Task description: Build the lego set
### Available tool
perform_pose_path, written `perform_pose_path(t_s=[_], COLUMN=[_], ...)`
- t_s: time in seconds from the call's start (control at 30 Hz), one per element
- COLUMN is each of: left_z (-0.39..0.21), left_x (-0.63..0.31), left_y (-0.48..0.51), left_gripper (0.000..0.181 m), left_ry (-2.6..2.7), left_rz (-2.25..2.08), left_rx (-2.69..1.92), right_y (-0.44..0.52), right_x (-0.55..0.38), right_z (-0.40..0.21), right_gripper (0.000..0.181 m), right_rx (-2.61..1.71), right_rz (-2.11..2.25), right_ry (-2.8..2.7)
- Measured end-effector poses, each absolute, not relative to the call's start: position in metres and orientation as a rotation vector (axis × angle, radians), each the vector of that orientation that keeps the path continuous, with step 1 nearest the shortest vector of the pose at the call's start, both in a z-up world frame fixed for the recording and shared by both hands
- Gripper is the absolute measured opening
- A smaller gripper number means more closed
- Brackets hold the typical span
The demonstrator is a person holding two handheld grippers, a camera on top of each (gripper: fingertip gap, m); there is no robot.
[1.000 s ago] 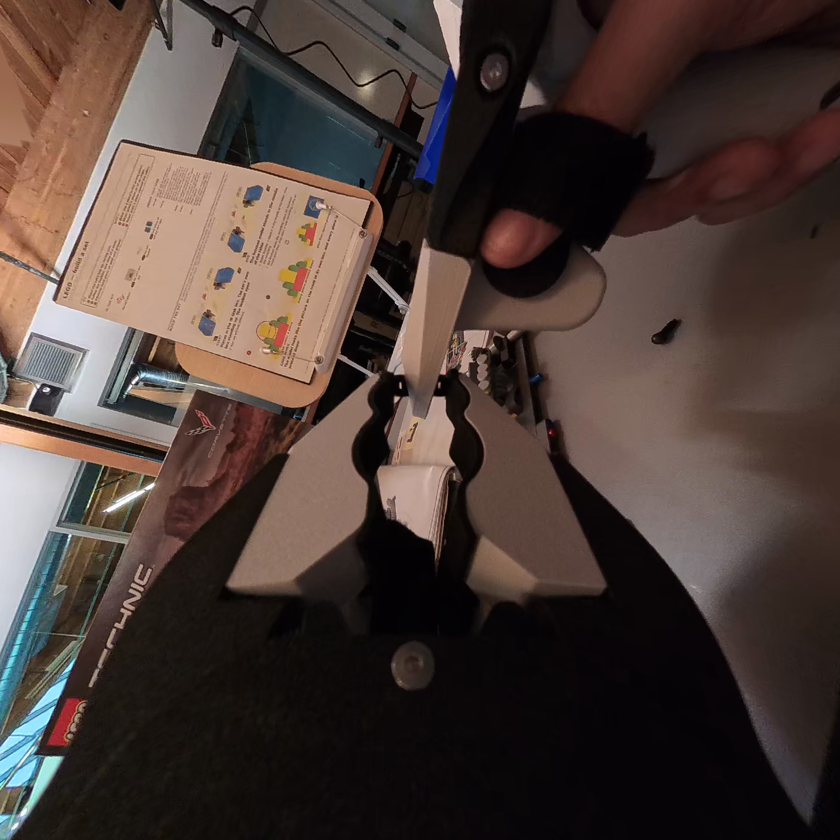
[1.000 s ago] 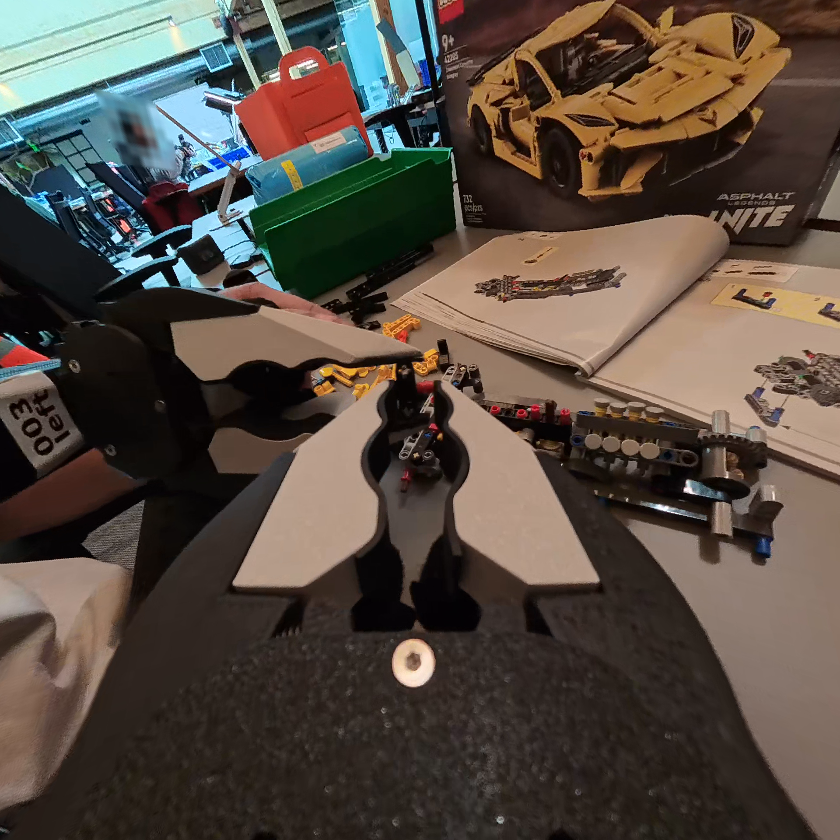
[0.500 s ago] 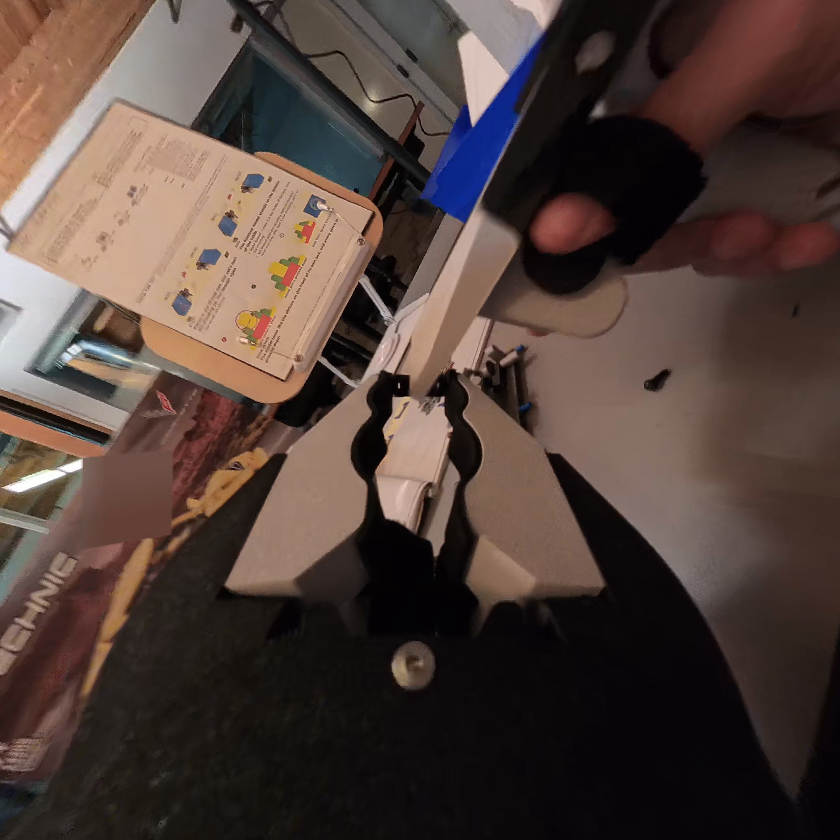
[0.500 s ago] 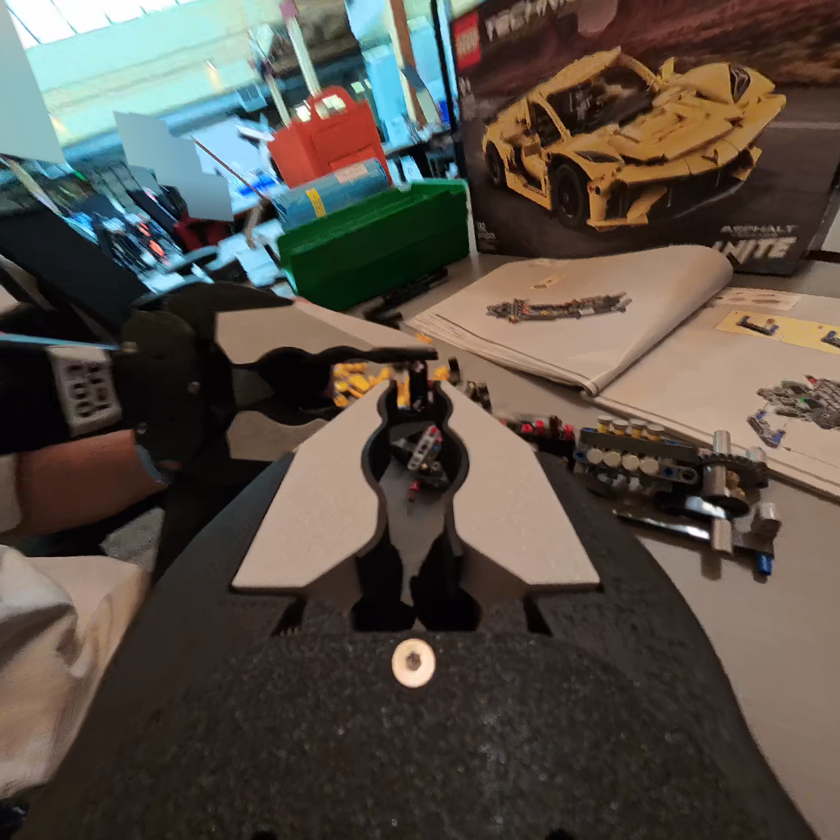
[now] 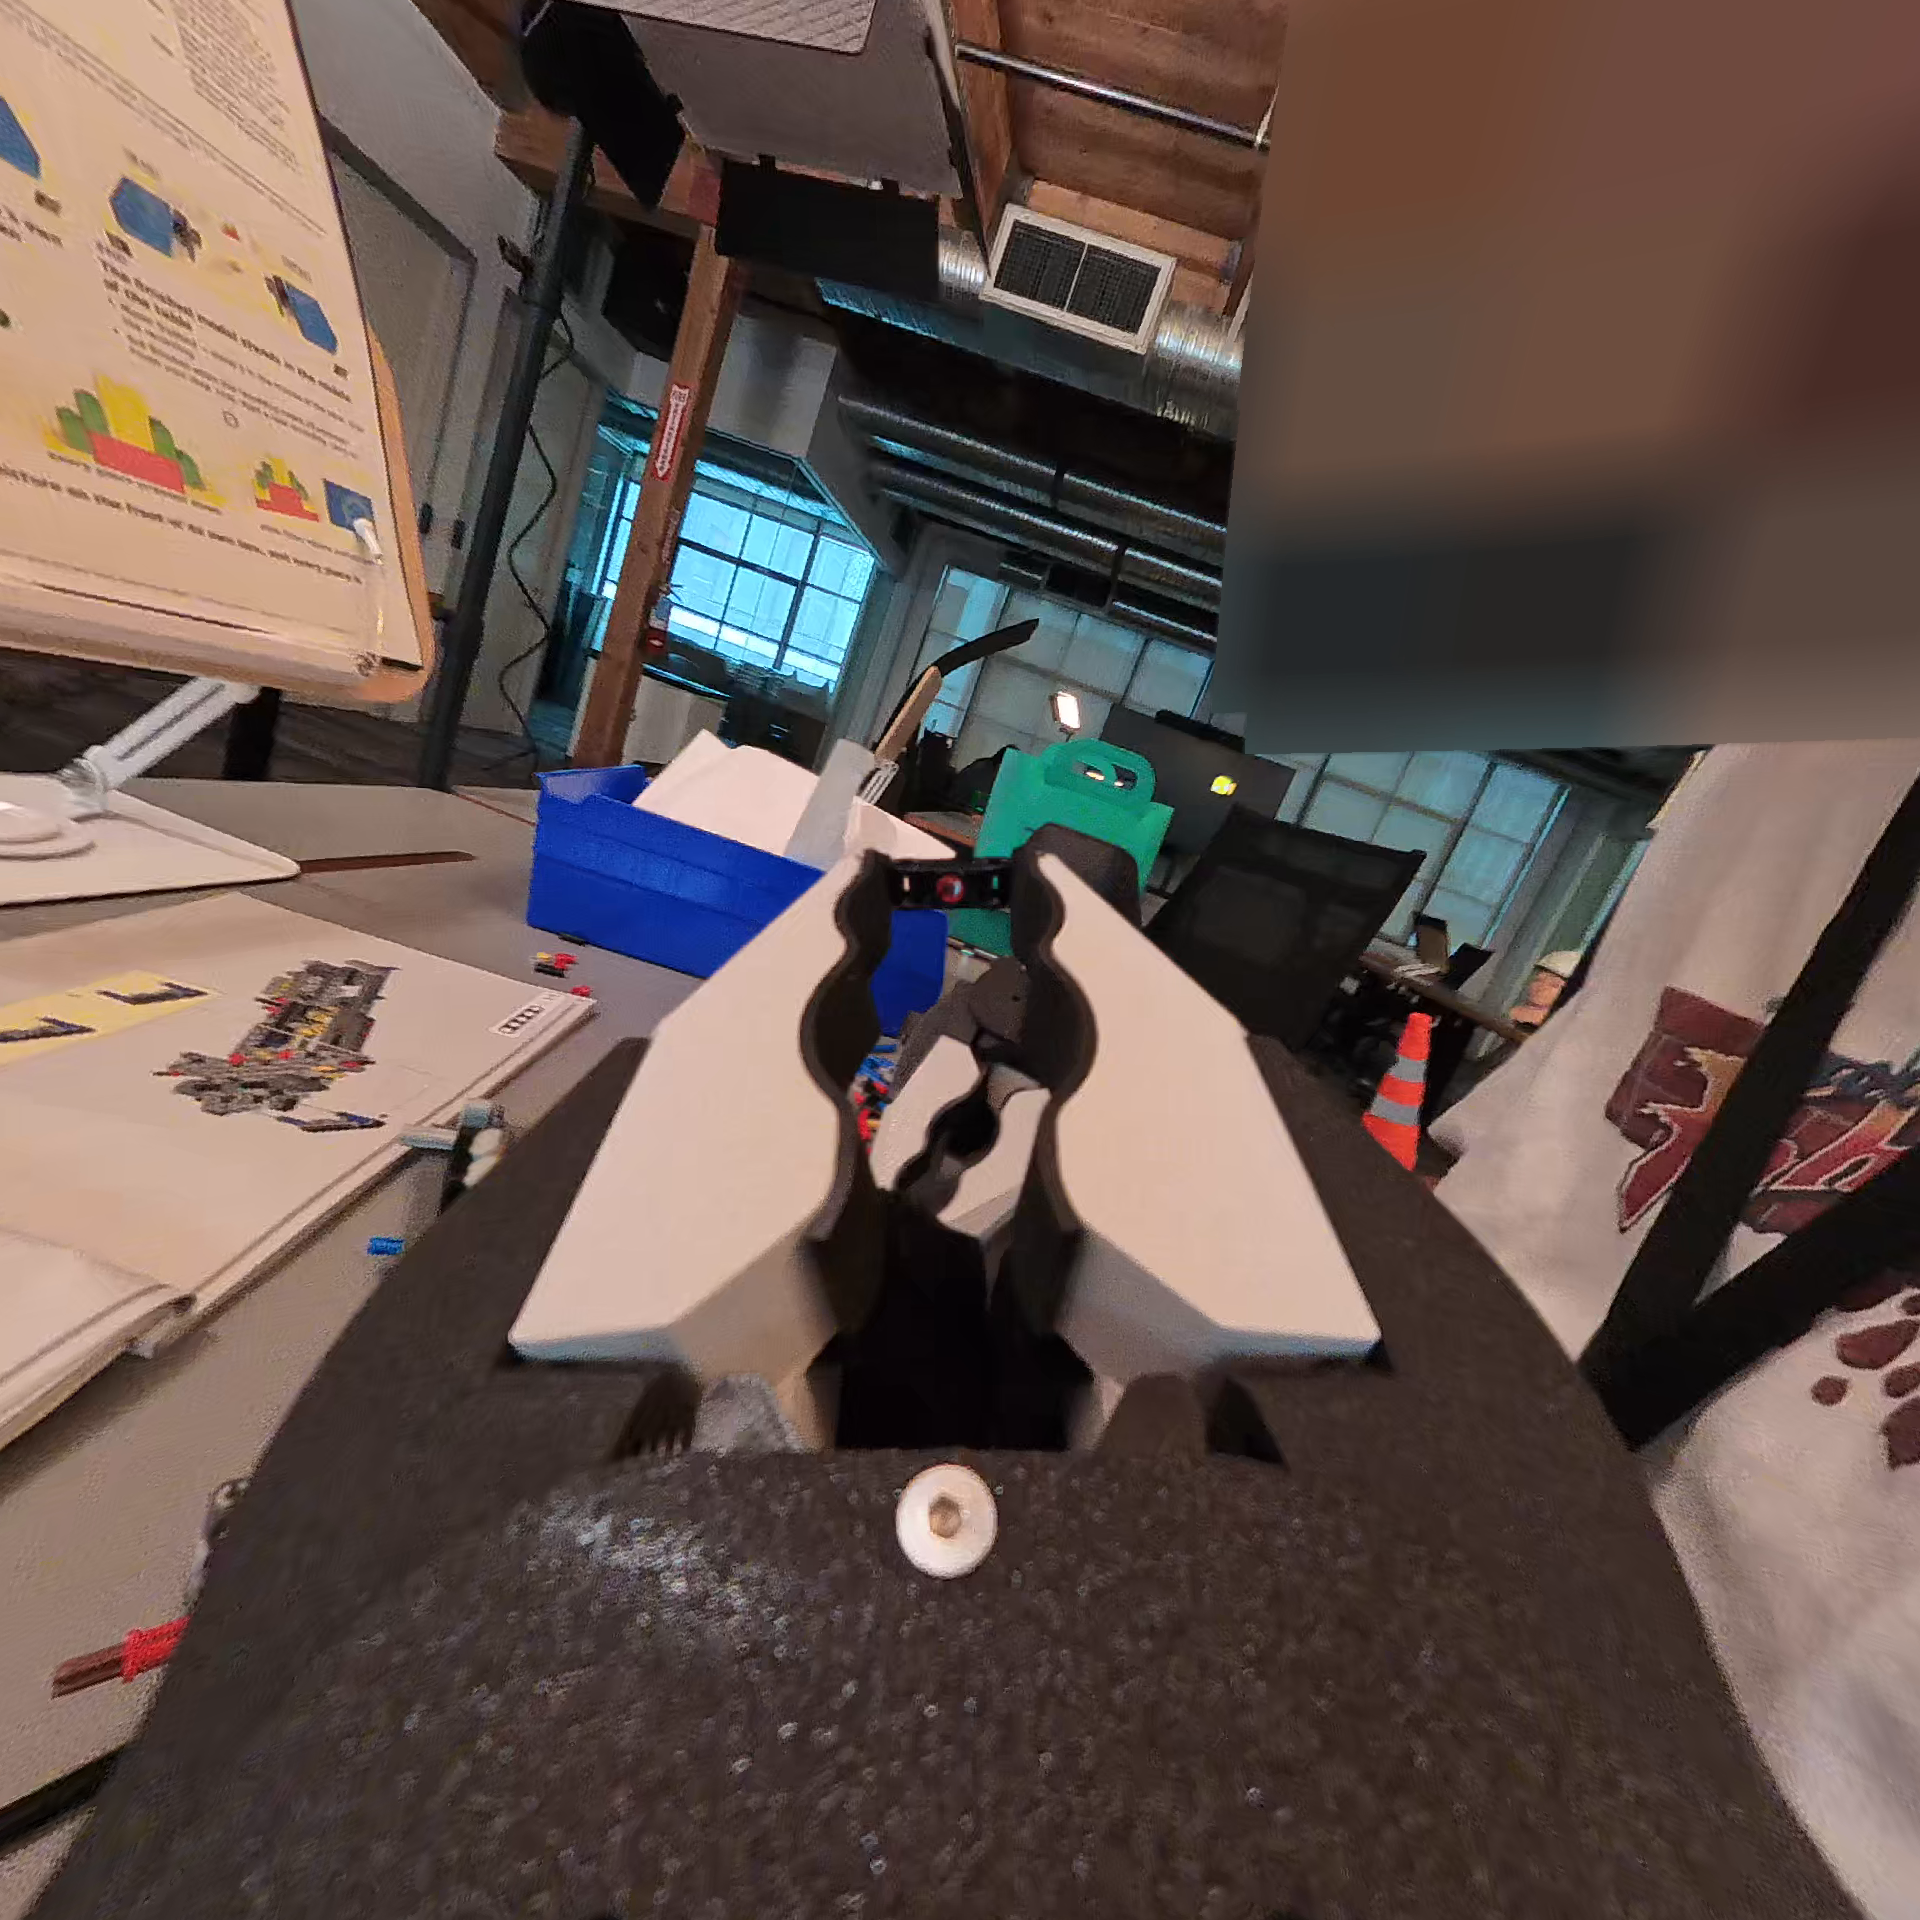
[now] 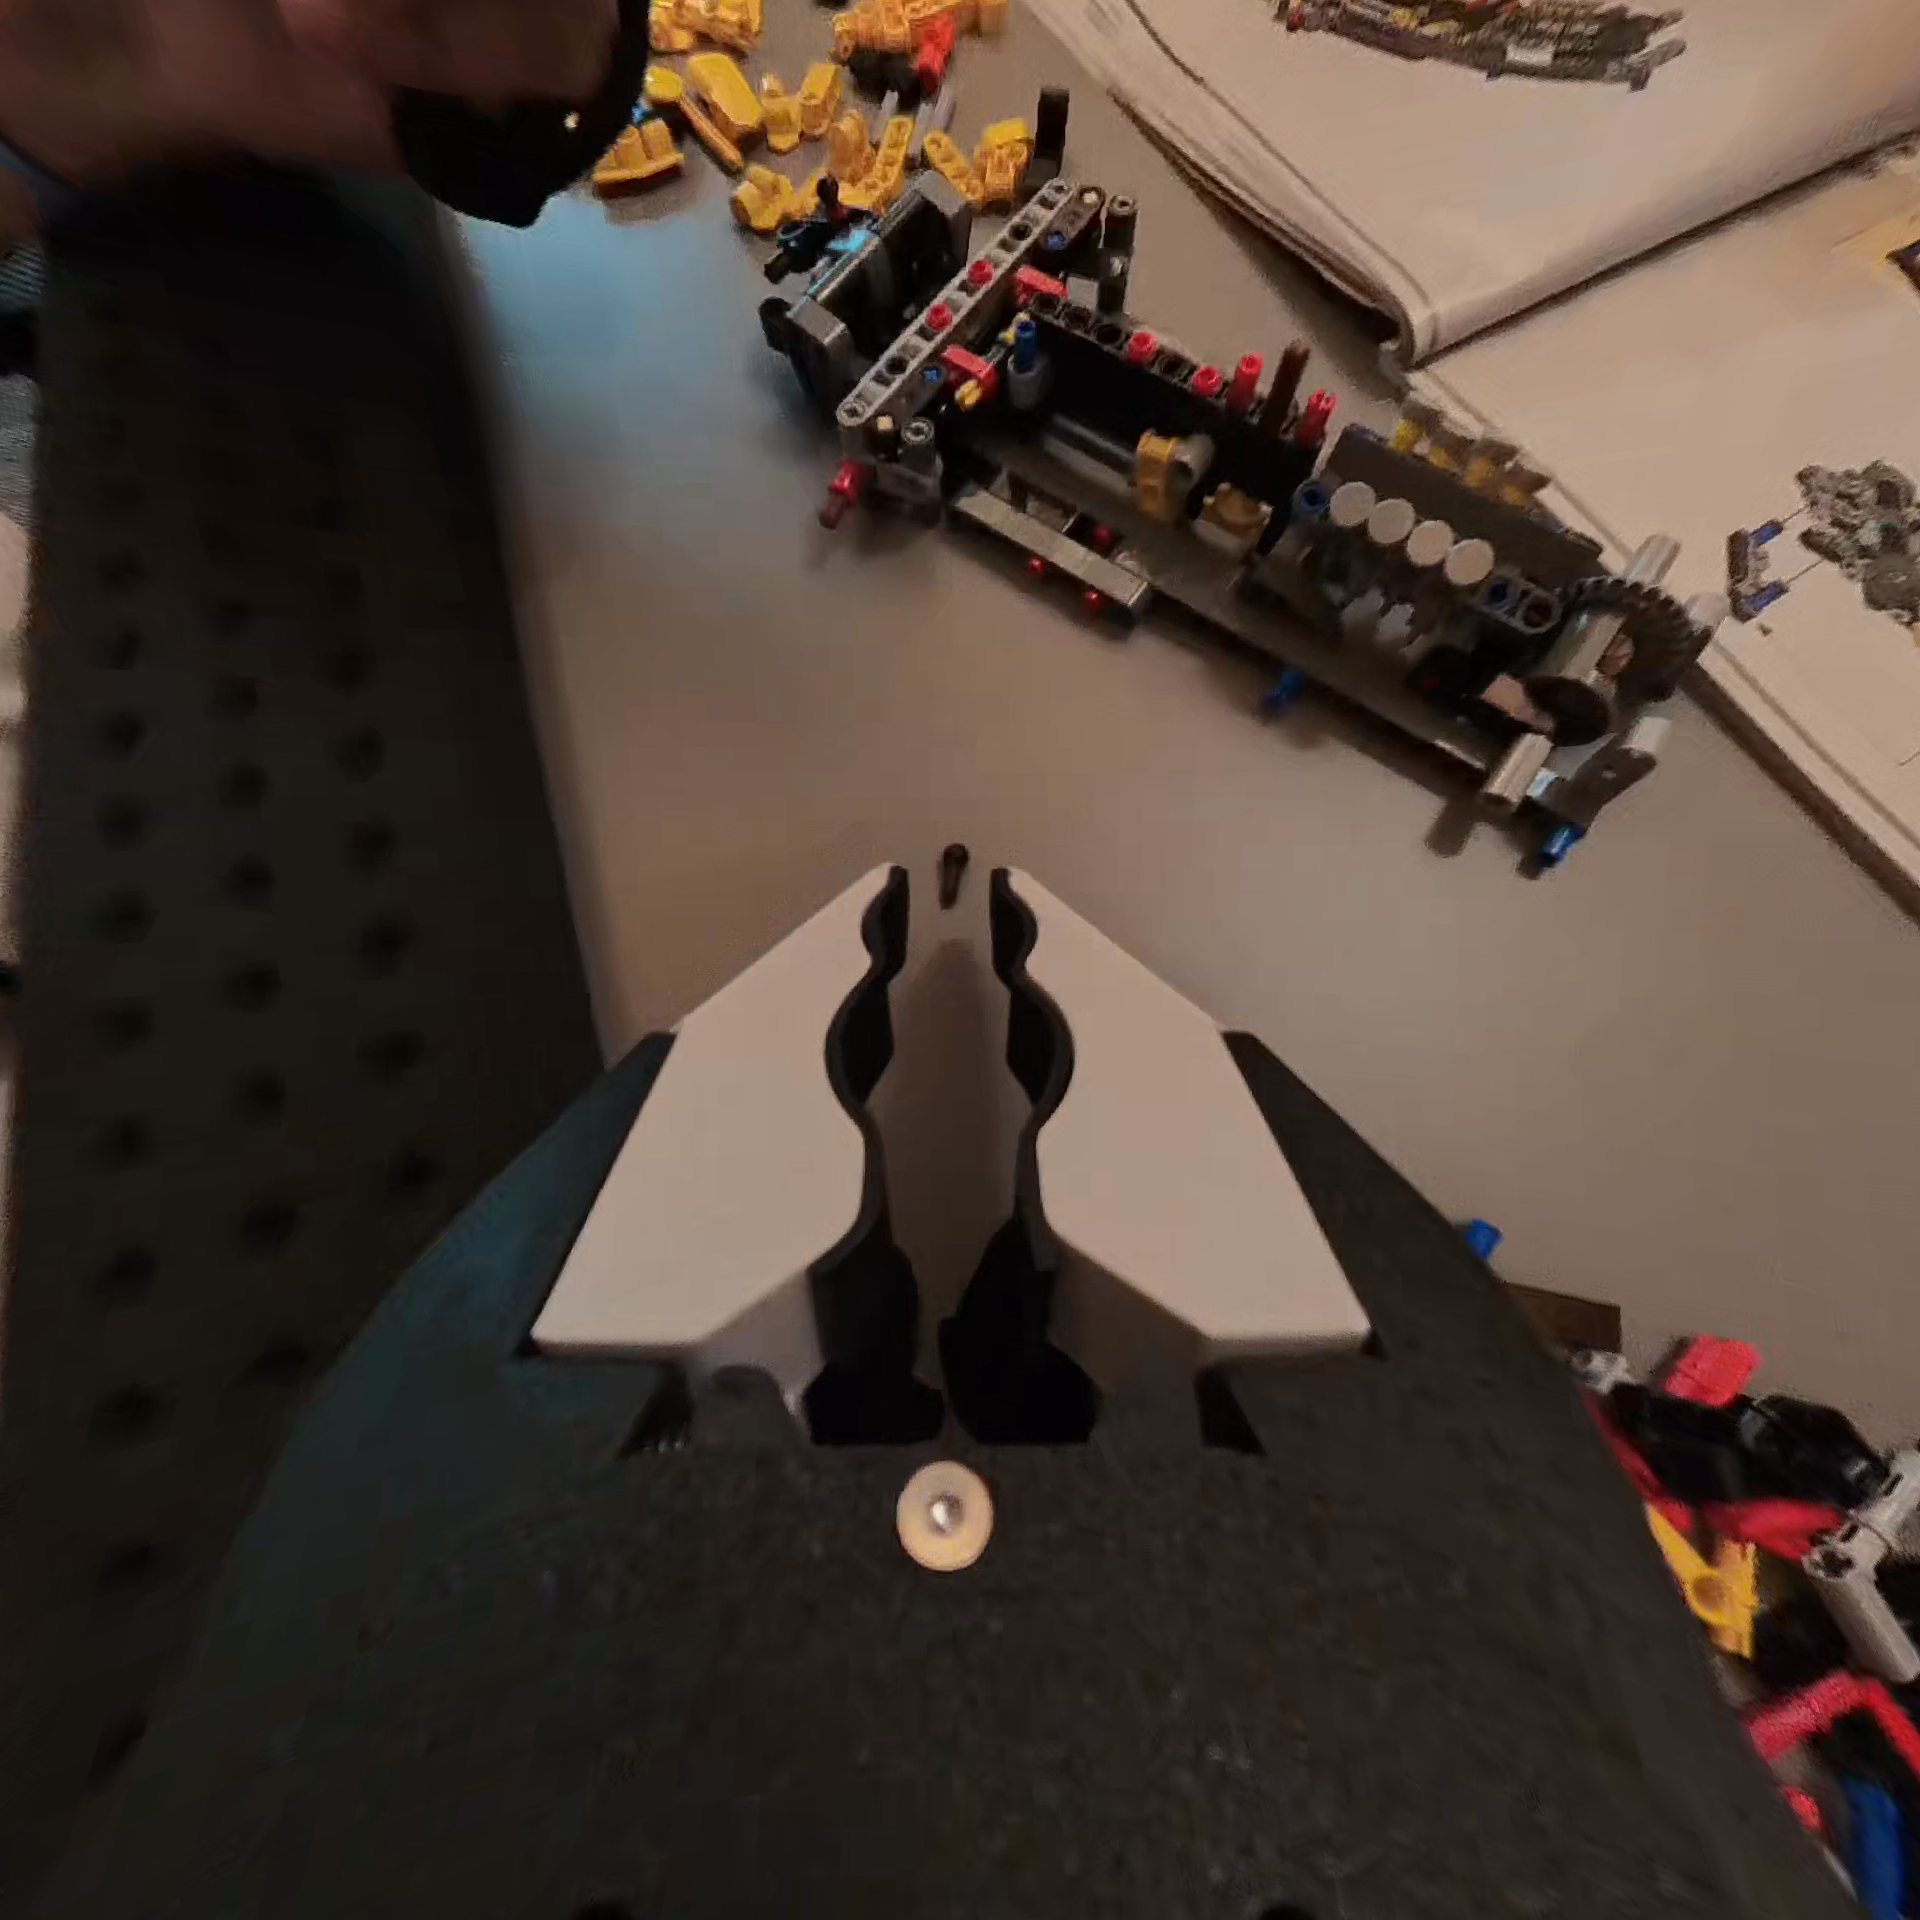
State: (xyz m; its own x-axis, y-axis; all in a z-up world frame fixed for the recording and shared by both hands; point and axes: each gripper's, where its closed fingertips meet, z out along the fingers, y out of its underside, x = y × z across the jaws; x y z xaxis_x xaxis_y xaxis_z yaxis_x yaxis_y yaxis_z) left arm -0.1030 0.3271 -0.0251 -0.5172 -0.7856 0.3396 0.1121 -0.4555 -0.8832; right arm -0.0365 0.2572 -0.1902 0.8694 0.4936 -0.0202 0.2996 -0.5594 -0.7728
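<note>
Fetching a pin for the piece you hold.
Your left hand-held gripper point(image 5: 951, 883) grips a small black piece point(image 5: 948, 886); your right hand-held gripper point(image 6: 945, 883) hovers open over the black pin point(image 6: 952, 862) on the tabletop point(image 6: 727, 748), near the half-built car frame point(image 6: 1226, 499). Lower and pinch squarely.

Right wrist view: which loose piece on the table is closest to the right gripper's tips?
The small black pin, lying alone on bare table just ahead of the right gripper. The yellow pieces lie far beyond it.

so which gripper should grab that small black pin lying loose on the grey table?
Right. The right gripper is open, empty, with the small black pin just past its fingertips. The left gripper already pinches a short black beam and is raised off the table.
</note>
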Motion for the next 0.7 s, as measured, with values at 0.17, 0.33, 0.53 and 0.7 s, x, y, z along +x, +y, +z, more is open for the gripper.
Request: perform_pose_path(t_s=[0.17, 0.33, 0.53, 0.7], left_z=[-0.025, -0.031, -0.037, -0.037], left_x=[-0.104, -0.101, -0.097, -0.097], left_y=[0.331, 0.33, 0.323, 0.327], left_gripper=[0.021, 0.021, 0.021, 0.021], left_ry=[1.109, 1.136, 1.197, 1.178], left_rz=[-2.059, -2.029, -1.968, -1.978], left_rx=[-1.066, -1.091, -1.097, -1.108], right_y=[0.262, 0.26, 0.258, 0.263], right_x=[-0.032, -0.04, -0.055, -0.064], right_z=[-0.201, -0.199, -0.206, -0.198], right_gripper=[0.011, 0.005, 0.006, 0.007], right_rx=[-2.247, -2.256, -2.276, -2.236], right_rz=[0.275, 0.309, 0.334, 0.344], right_ry=[-0.563, -0.599, -0.638, -0.714])
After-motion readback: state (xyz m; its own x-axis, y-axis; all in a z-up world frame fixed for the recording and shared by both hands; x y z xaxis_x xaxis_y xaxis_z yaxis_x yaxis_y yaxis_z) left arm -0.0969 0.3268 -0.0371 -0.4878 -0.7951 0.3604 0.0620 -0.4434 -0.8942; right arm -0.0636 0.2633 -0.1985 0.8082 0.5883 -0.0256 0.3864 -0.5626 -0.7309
